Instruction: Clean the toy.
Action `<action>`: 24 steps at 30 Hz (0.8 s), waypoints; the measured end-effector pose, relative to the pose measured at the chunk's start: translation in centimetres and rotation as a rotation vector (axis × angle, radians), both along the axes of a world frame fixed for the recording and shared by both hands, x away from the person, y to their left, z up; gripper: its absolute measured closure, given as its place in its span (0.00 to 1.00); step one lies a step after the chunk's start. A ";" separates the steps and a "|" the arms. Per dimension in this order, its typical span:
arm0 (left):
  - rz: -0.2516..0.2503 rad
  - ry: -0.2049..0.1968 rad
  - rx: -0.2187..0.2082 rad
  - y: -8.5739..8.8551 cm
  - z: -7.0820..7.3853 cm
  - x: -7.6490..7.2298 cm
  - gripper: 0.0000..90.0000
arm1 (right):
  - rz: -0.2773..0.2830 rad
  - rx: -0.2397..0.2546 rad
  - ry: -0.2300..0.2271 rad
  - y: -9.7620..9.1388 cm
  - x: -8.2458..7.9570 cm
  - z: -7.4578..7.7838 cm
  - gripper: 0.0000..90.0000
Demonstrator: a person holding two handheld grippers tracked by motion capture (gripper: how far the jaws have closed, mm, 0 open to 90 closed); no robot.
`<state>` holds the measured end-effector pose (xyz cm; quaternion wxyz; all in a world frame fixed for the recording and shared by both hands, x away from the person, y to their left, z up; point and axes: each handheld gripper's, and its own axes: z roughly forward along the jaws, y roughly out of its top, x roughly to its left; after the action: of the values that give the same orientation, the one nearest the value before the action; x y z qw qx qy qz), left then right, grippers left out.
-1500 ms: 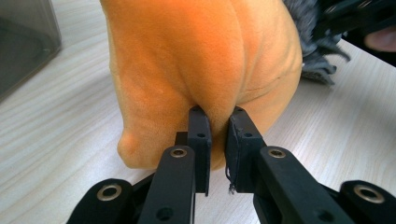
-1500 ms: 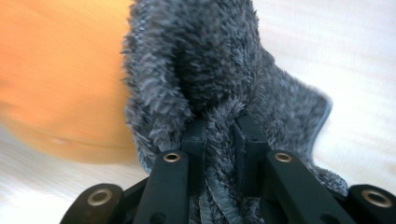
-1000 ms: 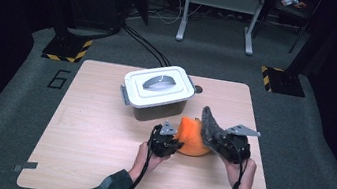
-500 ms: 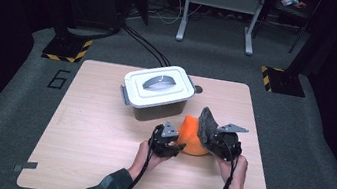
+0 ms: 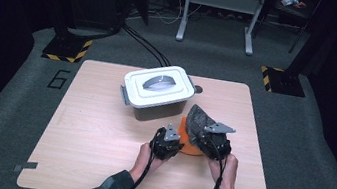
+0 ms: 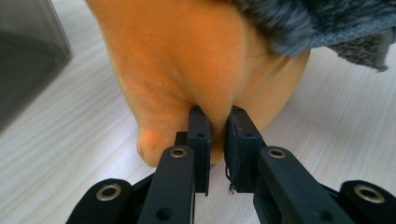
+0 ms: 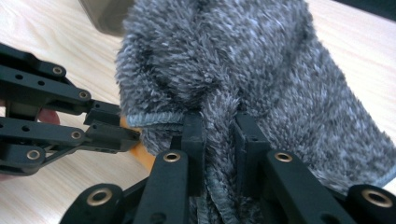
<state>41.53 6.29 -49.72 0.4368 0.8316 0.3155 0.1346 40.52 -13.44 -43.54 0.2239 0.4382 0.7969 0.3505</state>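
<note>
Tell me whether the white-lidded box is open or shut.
Shut: the white lid sits flat on the grey box, covering its whole top.

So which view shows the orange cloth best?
The left gripper view: the orange cloth looms close, pinched between the left gripper's fingers. The high view shows a small patch; the right gripper view shows just a sliver beneath the grey cloth.

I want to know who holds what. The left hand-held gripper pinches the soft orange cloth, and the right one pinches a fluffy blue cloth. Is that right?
Not quite. The cloth in the right hand-held gripper is fluffy grey, not blue, as the right gripper view shows. The left hand-held gripper does pinch the soft orange cloth.
</note>
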 end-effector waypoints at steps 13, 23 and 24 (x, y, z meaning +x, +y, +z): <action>-0.009 0.007 -0.020 0.1 0.0 0.1 0.91 | -0.123 0.012 0.050 -4.4 0.6 -1.7 0.86; -0.014 0.008 -0.019 0.2 0.0 0.2 0.90 | -0.192 0.075 0.177 -7.1 2.4 -5.0 0.86; -0.015 0.010 -0.019 0.2 0.0 0.2 0.90 | -0.195 0.071 0.178 -7.1 2.3 -4.9 0.86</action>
<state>41.73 6.46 -49.72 0.4440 0.8305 0.3125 0.1244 42.83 -20.59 -48.48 0.1697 0.5507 0.7543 0.3146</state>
